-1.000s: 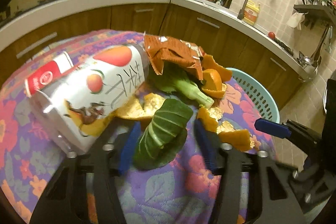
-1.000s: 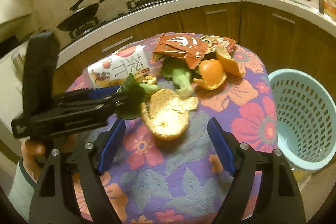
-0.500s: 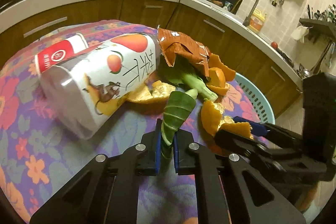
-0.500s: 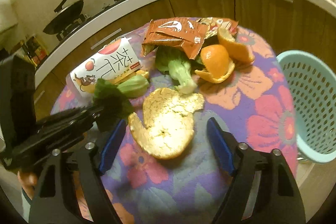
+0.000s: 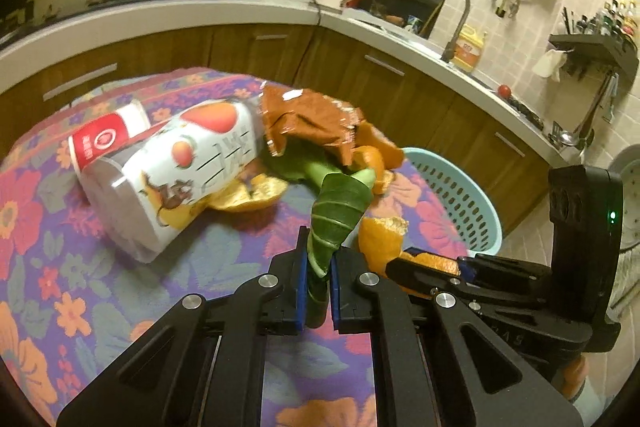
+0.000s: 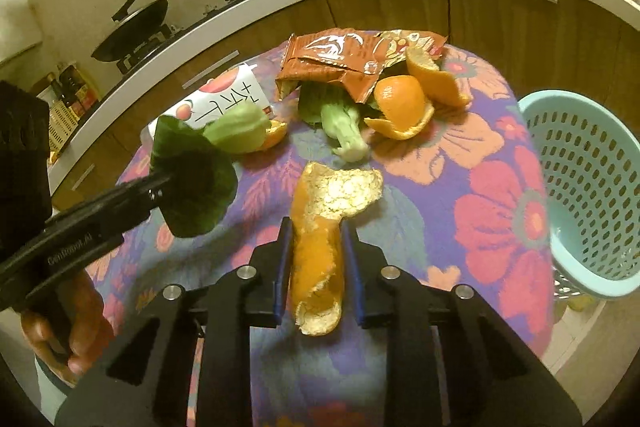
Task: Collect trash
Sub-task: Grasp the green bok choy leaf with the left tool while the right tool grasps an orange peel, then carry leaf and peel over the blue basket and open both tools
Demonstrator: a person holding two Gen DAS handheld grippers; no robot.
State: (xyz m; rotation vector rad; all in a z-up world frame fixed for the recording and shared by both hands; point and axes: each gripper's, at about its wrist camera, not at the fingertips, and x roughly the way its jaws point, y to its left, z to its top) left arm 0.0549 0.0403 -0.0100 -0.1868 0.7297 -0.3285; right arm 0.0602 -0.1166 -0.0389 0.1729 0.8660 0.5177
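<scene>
1. Trash lies heaped on the floral table; a basket stands beside it.
2. Left gripper pinches a green leaf (lifted).
3. Right gripper clamps an orange peel.

My black left gripper, blue-padded, holds a dark green ribbed vegetable leaf. My black right gripper, pads also blue, holds an orange citrus peel with pale yellowish pith. The tablecloth is purple with red, orange and grey-blue flowers. The perforated plastic basket is pale turquoise. The crumpled snack wrapper is rust-brown with white print.
</scene>
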